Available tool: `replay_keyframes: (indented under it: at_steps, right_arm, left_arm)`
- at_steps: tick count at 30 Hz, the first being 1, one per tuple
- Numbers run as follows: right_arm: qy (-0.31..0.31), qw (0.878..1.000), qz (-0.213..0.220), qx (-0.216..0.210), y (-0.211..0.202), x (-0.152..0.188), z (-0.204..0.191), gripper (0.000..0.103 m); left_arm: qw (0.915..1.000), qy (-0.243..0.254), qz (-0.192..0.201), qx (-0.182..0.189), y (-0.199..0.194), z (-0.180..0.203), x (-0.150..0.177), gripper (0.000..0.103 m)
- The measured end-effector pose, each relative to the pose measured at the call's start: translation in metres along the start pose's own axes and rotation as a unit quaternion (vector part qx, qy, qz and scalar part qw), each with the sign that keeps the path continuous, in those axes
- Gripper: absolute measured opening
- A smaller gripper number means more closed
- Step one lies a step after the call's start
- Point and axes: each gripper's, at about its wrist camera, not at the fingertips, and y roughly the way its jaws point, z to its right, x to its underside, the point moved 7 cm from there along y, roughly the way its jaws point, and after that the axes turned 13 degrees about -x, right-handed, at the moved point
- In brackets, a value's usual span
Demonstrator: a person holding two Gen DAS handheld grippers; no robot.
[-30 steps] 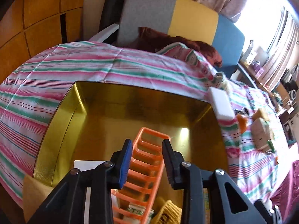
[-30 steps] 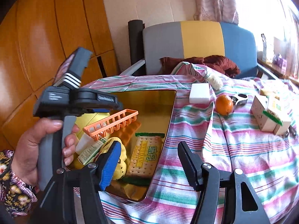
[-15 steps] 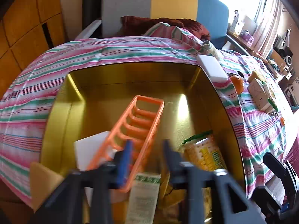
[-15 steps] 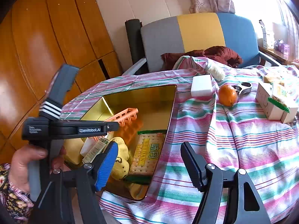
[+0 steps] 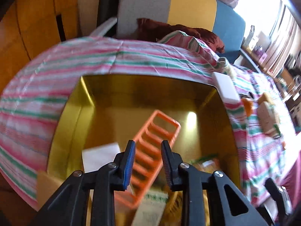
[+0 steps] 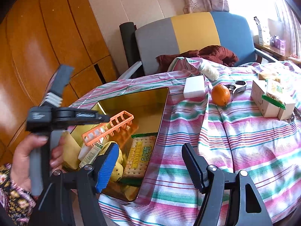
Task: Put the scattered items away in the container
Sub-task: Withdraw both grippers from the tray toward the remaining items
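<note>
My left gripper hangs over the gold container, jaws parted with a narrow gap, gripping nothing. Below them the one orange rack lies tilted inside the container, resting on the things already there. In the right wrist view those are one biscuit packet, one yellow plush toy, one green-and-white tube and one white block. My right gripper is spread wide over the container's near corner, holding nothing. On the striped cloth remain one white sponge, one orange, one metal opener and one carton with a green-edged packet on top.
</note>
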Motion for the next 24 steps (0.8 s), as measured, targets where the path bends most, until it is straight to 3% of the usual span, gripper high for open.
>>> replay_keyframes:
  at_steps: [3,7,11,21,22,24]
  right_arm:
    - [0.006,1.000,-0.001,-0.004,0.000,0.000,0.000,0.074]
    - [0.008,1.000,-0.003,-0.009,0.002,0.001,-0.002,0.074]
    - [0.004,1.000,-0.002,-0.010,0.002,0.002,-0.004,0.074]
    - [0.001,1.000,-0.002,-0.006,0.000,0.000,-0.004,0.074]
    - [0.000,1.000,-0.001,-0.006,-0.001,0.000,-0.004,0.074]
    - [0.001,1.000,0.001,-0.005,-0.002,0.000,-0.003,0.074]
  left_arm:
    - [0.9995,-0.004,-0.016,0.027,-0.009,-0.008,0.012,0.028]
    - [0.9993,0.013,-0.030,0.015,-0.016,-0.011,0.026,0.028]
    - [0.9987,0.014,-0.039,0.029,-0.012,-0.008,0.034,0.027]
    - [0.9985,-0.007,-0.036,0.039,0.009,0.005,0.016,0.024]
    - [0.9988,-0.012,-0.032,0.034,0.006,0.001,0.015,0.024]
    - [0.9996,-0.010,-0.013,-0.022,-0.003,-0.012,0.012,0.032]
